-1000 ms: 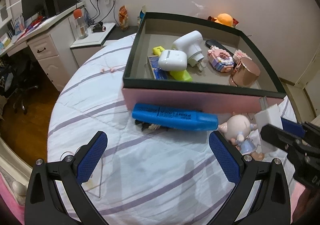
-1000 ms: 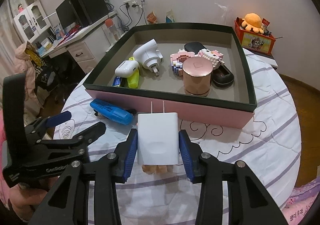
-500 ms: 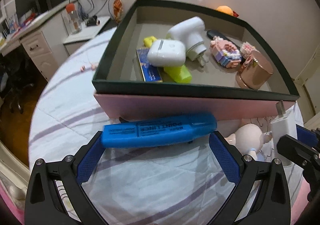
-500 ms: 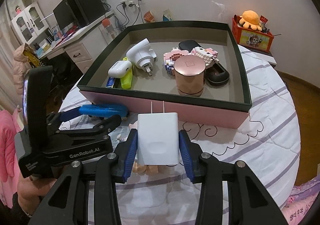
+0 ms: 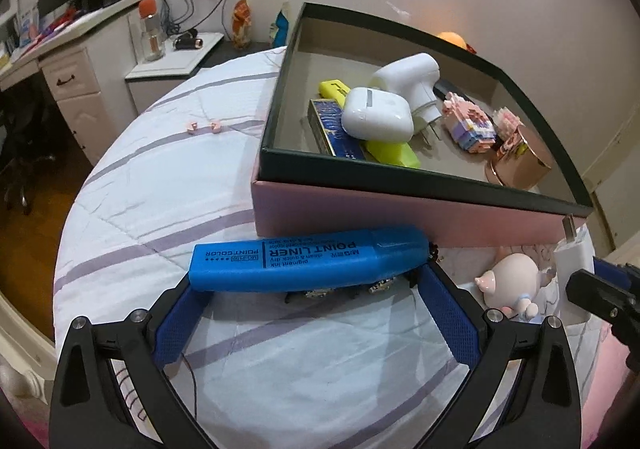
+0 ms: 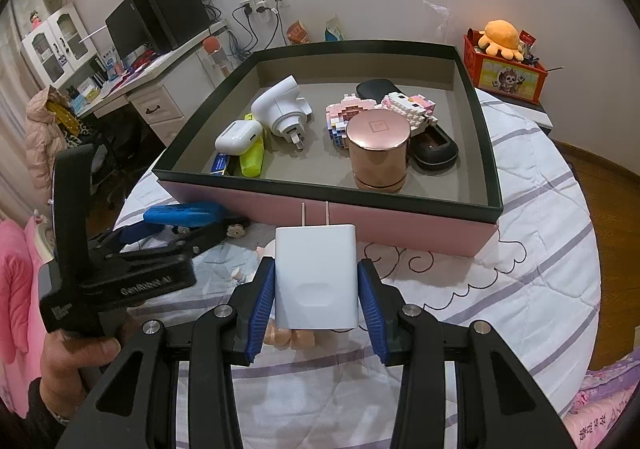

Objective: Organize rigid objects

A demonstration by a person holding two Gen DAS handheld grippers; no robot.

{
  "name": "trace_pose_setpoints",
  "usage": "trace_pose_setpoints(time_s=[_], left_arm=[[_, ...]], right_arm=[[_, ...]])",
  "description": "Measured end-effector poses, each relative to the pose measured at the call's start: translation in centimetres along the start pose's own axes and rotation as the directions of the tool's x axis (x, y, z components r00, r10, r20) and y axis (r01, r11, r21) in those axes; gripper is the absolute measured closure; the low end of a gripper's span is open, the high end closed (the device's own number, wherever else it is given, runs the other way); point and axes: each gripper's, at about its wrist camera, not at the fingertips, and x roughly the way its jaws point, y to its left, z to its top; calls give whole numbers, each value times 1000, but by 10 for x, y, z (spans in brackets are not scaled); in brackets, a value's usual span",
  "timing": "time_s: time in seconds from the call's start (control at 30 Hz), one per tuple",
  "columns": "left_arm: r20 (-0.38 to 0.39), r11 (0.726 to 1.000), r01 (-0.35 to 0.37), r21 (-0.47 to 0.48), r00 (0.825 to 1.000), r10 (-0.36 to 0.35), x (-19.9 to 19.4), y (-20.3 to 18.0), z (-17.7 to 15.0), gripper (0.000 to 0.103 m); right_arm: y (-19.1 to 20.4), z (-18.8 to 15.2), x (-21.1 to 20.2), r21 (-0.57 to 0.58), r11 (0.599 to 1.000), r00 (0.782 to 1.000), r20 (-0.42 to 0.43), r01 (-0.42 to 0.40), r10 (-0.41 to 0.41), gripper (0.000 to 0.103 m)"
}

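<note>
A blue highlighter (image 5: 308,261) lies crosswise on the striped bedspread, just in front of the pink box wall (image 5: 400,217). My left gripper (image 5: 308,289) is open wide, and the highlighter's two ends sit right at its blue fingertips. My right gripper (image 6: 316,267) is shut on a white plug charger (image 6: 316,277), prongs pointing at the box (image 6: 400,217), held above the cloth. The charger (image 5: 572,261) also shows at the right edge of the left wrist view. A pink pig figurine (image 5: 512,281) stands between the two grippers, mostly hidden under the charger in the right wrist view.
Inside the dark-rimmed box are a white earbud case (image 6: 238,135), white travel adapter (image 6: 280,109), yellow highlighter (image 6: 252,161), brick figures (image 6: 348,115), rose-gold cylinder (image 6: 378,149) and black case (image 6: 434,147). A small dark clip (image 5: 344,289) lies under the blue highlighter. A hand (image 6: 76,361) holds the left gripper.
My left gripper came forward and down to the blue highlighter, which now sits at its fingertips. The right gripper stayed put with the charger.
</note>
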Motion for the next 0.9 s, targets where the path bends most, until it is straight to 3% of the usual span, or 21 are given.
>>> trace_pose_setpoints(time_s=[0.13,0.23,0.5,0.9], left_arm=[[0,999,12,31,1000,-12,1,-8,-2,7],[5,998,25,49,1000,-25,-3,-11,-5,27],[-5,995,95,41,995,-95,-8,-8,-6,28],[3,993,116,33,993,-116,-45,-7,-26,28]], right_arm=[[5,-2,0,-4,1000,1000,2,-7,7,61],[8,-3,0,-10,1000,1000,1,-7,7,61],[8,-4,-5,-6,1000,1000,7,-7,7,61],[3,-6,-12,5,1000,1000,15,-2,2,61]])
